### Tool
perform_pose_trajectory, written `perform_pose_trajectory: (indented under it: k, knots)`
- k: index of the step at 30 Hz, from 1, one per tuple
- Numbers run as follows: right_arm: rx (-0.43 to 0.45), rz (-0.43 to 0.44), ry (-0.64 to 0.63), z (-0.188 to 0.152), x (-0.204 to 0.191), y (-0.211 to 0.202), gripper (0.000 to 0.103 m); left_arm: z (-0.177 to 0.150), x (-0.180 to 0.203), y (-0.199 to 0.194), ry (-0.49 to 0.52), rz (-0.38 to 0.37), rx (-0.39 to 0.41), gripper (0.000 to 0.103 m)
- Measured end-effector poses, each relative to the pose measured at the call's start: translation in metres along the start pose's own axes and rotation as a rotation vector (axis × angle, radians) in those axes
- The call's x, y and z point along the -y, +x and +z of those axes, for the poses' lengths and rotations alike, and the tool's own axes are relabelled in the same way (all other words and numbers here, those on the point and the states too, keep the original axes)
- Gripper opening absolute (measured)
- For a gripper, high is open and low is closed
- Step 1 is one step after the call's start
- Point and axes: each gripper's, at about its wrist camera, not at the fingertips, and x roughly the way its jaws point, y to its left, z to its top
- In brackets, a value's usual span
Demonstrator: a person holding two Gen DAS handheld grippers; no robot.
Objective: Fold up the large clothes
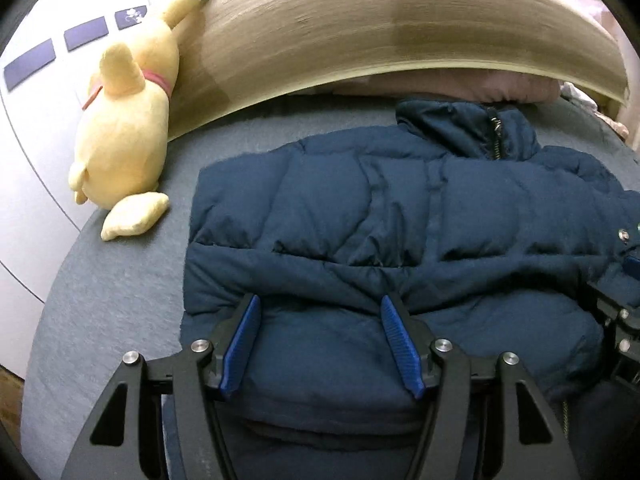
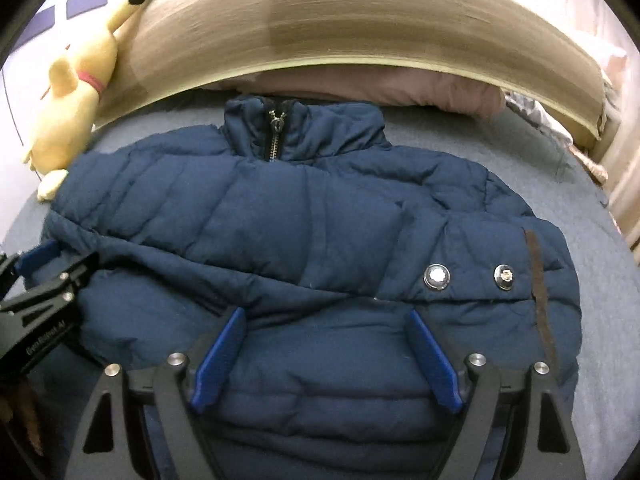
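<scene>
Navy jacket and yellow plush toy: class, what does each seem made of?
Navy jacket: likely matte woven synthetic shell with soft filling, judging by its puffy quilted panels; metal-looking snaps. Yellow plush toy: soft fuzzy fabric, probably stuffed, with rounded, squashy limbs.

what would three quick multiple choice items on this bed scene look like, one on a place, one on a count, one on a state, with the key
1. Where is the yellow plush toy?
A. beside the jacket, against the wooden headboard
B. on top of the jacket
C. on the floor

2. How many metal snaps show on the navy puffer jacket?
A. none
B. two
C. five

3. How is the collar zipper?
A. zipped up
B. wide open
C. missing

Key: 1 A, it leans on the headboard left of the jacket; 2 B, two side by side in the right wrist view; 3 A, the teeth meet up to the pull.
</scene>
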Motion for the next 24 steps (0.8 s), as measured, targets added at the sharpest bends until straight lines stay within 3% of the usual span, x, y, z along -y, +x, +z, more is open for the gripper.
perform_pose_trajectory:
  k: [3,5,9,13,16,21,24]
  knots:
    - [0.115,0.042,0.055,0.015,0.008,-0.033,0.086,0.008,-0.011,-0.028,-0.092,-0.047,0.079,0.063]
    - [0.143,0.035,0.075,0.028,0.010,-0.039,0.086,0.015,-0.008,-0.036,-0.095,-0.075,0.108,0.063]
    - [0.108,0.012,0.084,0.042,0.014,-0.022,0.086,0.023,0.002,-0.031,-0.063,-0.060,0.114,0.063]
    - [0.025,-0.018,0.107,0.035,0.020,0.013,0.086,0.019,0.004,0.004,-0.067,-0.060,-0.004,0.063]
    - [0.043,-0.039,0.090,0.027,0.019,0.021,0.086,0.011,0.010,0.009,-0.031,-0.033,0.012,0.064]
    - [0.011,-0.023,0.100,0.028,0.023,0.025,0.088,0.012,0.006,0.011,-0.045,-0.068,-0.012,0.065]
    - [0.060,0.001,0.148,0.028,0.033,-0.001,0.088,0.013,-0.013,-0.010,-0.067,-0.102,0.024,0.065]
